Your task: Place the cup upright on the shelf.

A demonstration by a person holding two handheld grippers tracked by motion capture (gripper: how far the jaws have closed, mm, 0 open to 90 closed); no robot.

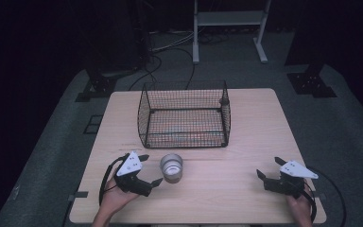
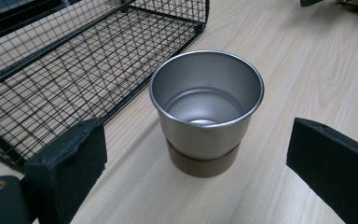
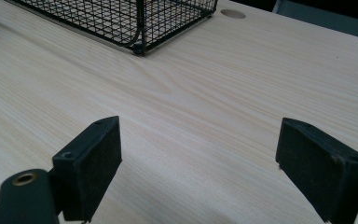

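High view: a steel cup is seen upright on the bench, just in front of the wire basket, whose top is open so that things can be dropped in. The left claw is held beside the cup, released, its 2 jaws spread wider than the cup's body and not touching it, as the left gripper view shows; the spread seems chosen so the wall can be pinched from both sides. The right claw is held well apart near the right edge, also released, over bare wood, apparently kept clear of the work.
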